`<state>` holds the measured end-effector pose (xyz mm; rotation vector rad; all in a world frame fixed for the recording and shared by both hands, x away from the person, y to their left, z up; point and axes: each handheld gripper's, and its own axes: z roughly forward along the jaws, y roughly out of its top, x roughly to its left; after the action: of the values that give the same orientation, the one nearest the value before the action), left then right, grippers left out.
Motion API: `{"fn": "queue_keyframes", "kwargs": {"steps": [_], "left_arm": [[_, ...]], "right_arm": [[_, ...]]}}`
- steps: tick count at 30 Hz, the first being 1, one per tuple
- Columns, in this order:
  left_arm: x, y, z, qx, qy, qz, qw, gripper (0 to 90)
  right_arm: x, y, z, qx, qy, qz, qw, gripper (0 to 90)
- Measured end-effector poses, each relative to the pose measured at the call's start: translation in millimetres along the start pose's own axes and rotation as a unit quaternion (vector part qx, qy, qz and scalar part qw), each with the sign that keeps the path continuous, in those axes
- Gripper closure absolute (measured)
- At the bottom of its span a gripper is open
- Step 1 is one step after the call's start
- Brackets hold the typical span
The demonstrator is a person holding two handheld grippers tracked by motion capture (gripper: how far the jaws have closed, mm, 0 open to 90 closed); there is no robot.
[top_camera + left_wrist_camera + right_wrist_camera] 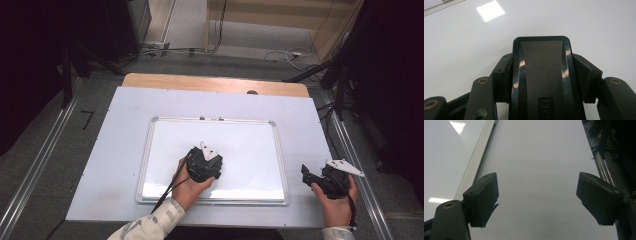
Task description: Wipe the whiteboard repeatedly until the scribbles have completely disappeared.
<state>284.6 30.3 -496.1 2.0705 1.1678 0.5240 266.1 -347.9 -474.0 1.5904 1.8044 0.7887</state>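
A white whiteboard (240, 142) with a silver frame lies flat in the middle of the table. My left gripper (204, 162) hovers over its lower middle, shut on a black board eraser (541, 75) with a grey face. In the left gripper view the eraser stands between the two pads (504, 67), just above the white board surface (461, 50). My right gripper (311, 176) rests to the right of the board, over the white table cover. Its jaws (539, 195) are open with nothing between them. The board's frame (477, 157) runs along its left side.
A white sheet (125, 125) covers the wooden table (210, 82). Metal rails (35, 170) run along both sides of the table. Cables and dark stands sit on the floor beyond the far edge. The table's right edge (599, 160) lies close to my right gripper.
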Motion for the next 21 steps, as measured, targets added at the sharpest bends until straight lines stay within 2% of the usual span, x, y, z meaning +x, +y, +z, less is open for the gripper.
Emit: {"fn": "queue_keyframes", "kwargs": {"steps": [10, 21], "left_arm": [[22.8, -11.9, -11.8, -0.001, 0.014, -0.017, 0.9998, 41.1], [39.1, -20.9, -20.6, -0.002, 0.025, -0.032, 0.9992, 41.1]], "right_arm": [[0.8, 0.0, 0.7, 0.002, -0.001, 0.0, 1.0, 16.5], [0.7, 0.0, 0.8, 0.002, 0.0, -0.001, 1.0, 16.5]]}}
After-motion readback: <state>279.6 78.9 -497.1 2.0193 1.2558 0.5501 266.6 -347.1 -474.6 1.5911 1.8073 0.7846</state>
